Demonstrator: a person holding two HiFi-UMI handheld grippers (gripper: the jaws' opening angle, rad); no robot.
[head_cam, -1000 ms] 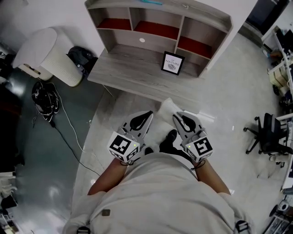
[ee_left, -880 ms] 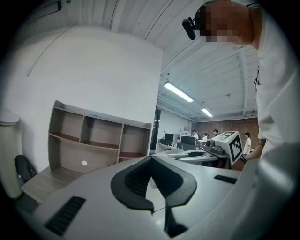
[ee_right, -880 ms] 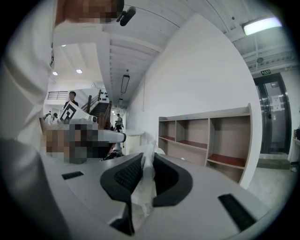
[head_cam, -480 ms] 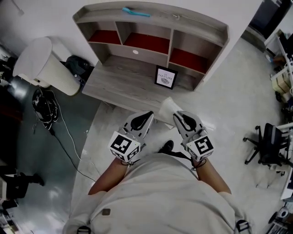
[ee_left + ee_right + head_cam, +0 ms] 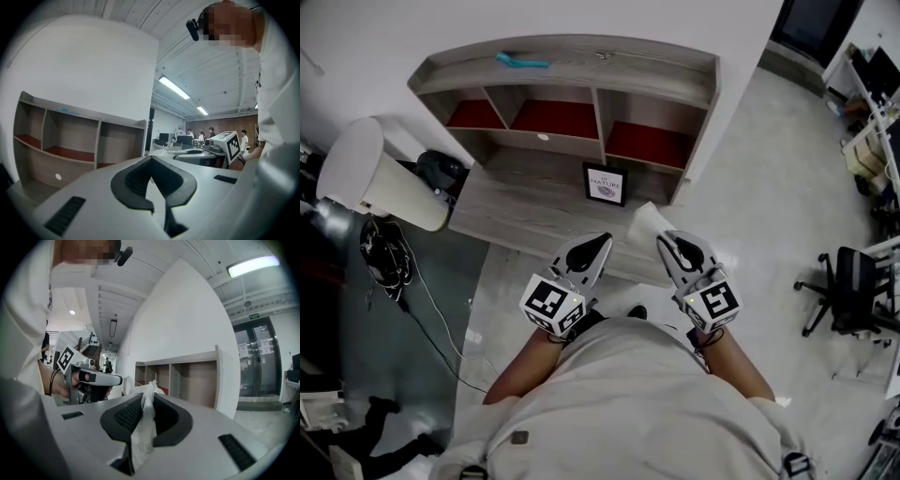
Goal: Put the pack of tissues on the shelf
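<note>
Tissues come first: the pack of tissues (image 5: 644,222) lies on no surface; it is pinched by one edge between the pads of the right gripper (image 5: 662,242), its white wrapper crumpled in the bite and most of it sticking out past the tips toward the far side. An edge hold suits so soft and light a thing, since the wrapper gives and a narrow bite is enough; I judge that the free end may sag or swing. The gripper points roughly level, which keeps the pack leading, ready to go into an opening front first.

The left gripper (image 5: 602,240) is carried just beside the right one; its jaws are pressed together at the tips with nothing between them; it seems idle, kept near perhaps to steady the pack if needed.

On the far side, against the white wall, stands the shelf (image 5: 581,66); its three compartments have red floors and look empty; a teal object (image 5: 523,62) lies on the top board. A framed picture (image 5: 605,184) stands on the wooden ledge (image 5: 525,202) before the divider of the middle and right compartments; the right compartment therefore looks the clearest way in. The pack is not yet placed.
</note>
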